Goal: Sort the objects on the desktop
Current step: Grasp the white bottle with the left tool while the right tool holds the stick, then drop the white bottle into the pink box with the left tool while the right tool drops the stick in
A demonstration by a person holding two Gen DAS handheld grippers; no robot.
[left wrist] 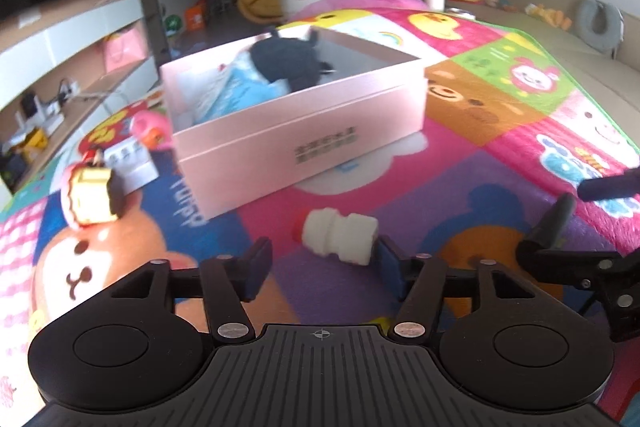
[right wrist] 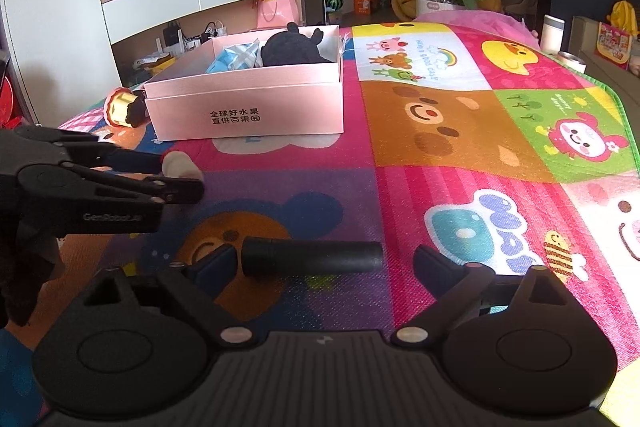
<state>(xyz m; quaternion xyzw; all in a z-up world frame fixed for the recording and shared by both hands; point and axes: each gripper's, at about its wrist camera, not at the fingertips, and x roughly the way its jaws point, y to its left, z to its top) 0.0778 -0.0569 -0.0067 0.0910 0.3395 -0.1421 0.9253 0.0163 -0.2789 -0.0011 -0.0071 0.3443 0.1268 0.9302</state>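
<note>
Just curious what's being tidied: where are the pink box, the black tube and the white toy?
pink box (right wrist: 256, 107), right wrist view, front wall.
black tube (right wrist: 312, 258), right wrist view, middle of its side.
white toy (left wrist: 340, 235), left wrist view, middle.

Both black grippers, left gripper (left wrist: 320, 259) and right gripper (right wrist: 324, 261), have blue pads and silver screws.

The pink box (right wrist: 244, 103) front reads "全球好水果 直供百果园" — the left gripper (right wrist: 182, 173) body — "GenRobot.AI"
</note>
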